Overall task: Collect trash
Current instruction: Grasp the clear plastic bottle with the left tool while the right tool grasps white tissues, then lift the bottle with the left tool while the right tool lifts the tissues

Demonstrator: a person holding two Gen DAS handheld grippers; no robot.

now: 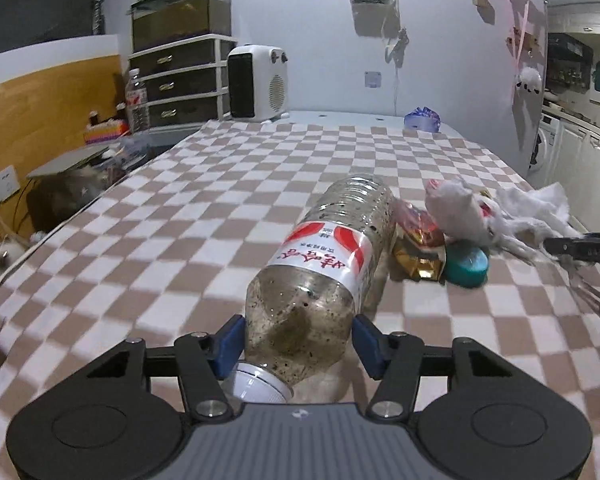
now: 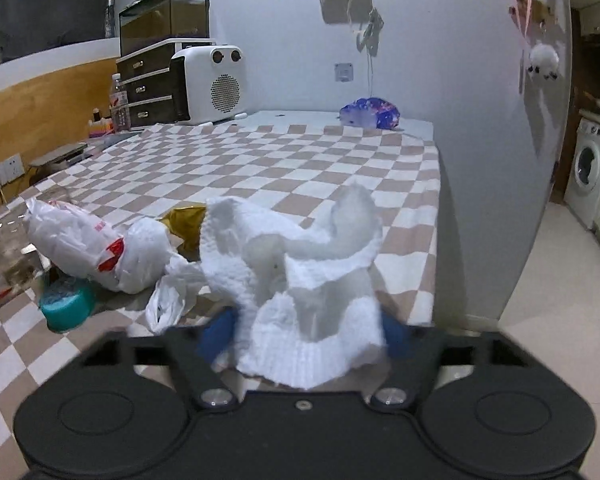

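1. One plastic bottle (image 1: 332,256) lay on the checkered counter (image 1: 220,200), its neck end pinched by the left hand-held gripper (image 1: 300,344).
2. The right hand-held gripper (image 2: 308,332) clamped one white paper towel (image 2: 300,280).
3. Only the right view showed the washing machine (image 2: 590,168).

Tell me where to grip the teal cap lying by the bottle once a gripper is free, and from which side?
Grip the teal cap across its round side wall, coming down from above. It lies flat on the checkered cloth, a low disc with little height for a level approach. The crumpled white bag and the bottle crowd its far sides, so set the fingers across its freer near side.
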